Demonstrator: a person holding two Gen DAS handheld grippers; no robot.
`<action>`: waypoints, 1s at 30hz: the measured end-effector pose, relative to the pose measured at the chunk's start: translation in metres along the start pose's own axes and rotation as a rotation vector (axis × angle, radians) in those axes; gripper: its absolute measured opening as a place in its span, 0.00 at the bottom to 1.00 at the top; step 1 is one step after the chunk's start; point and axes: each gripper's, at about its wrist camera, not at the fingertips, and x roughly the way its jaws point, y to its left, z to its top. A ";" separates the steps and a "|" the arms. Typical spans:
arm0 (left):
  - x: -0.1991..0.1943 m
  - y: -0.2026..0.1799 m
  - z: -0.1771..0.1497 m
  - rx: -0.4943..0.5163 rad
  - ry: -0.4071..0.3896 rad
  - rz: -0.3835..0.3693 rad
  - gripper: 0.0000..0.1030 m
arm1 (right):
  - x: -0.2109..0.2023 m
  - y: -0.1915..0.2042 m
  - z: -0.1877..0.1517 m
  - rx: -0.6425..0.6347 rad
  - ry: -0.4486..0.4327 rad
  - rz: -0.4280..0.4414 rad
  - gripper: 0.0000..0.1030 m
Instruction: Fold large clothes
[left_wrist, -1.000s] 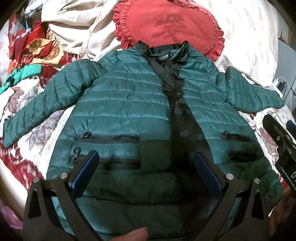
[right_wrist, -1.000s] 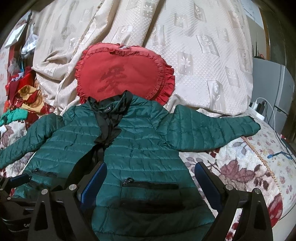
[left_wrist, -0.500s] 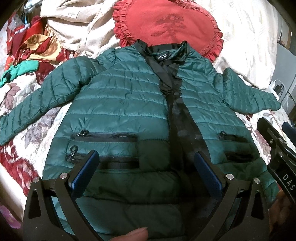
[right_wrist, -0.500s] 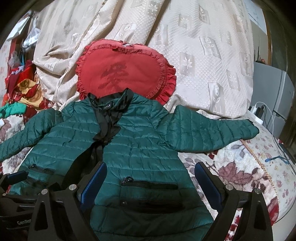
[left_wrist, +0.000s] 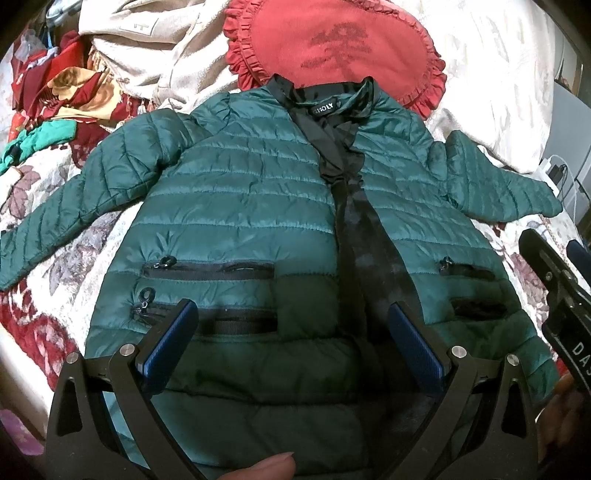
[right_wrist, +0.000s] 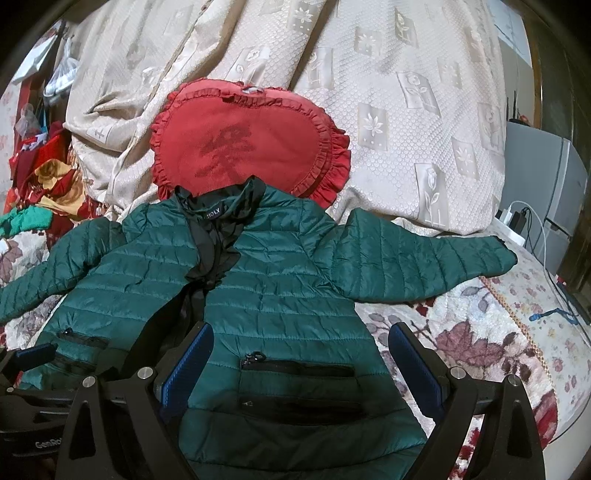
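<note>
A dark green quilted puffer jacket lies face up on the bed, front open, black lining showing, both sleeves spread out to the sides. It also shows in the right wrist view. My left gripper is open and empty, hovering over the jacket's lower left front near the zip pockets. My right gripper is open and empty, above the jacket's lower right front by the pocket. The right gripper's body shows at the right edge of the left wrist view.
A red heart-shaped frilled cushion lies just behind the collar. A beige patterned blanket is heaped at the back. Coloured clothes are piled at far left. The floral bedspread lies under the jacket. Chargers and cables sit at the right edge.
Both grippers have drifted slightly left and back from the jacket. The jacket has not moved, and both grippers stay open.
</note>
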 end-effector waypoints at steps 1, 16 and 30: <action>0.000 -0.001 0.000 0.002 0.001 0.004 1.00 | 0.000 -0.001 -0.001 0.003 -0.002 0.002 0.92; -0.026 0.029 0.037 -0.010 -0.065 0.111 1.00 | -0.008 -0.007 -0.003 0.026 -0.030 0.018 0.91; -0.017 0.015 0.031 0.067 -0.090 0.070 0.99 | -0.010 -0.005 -0.001 0.023 -0.033 0.011 0.91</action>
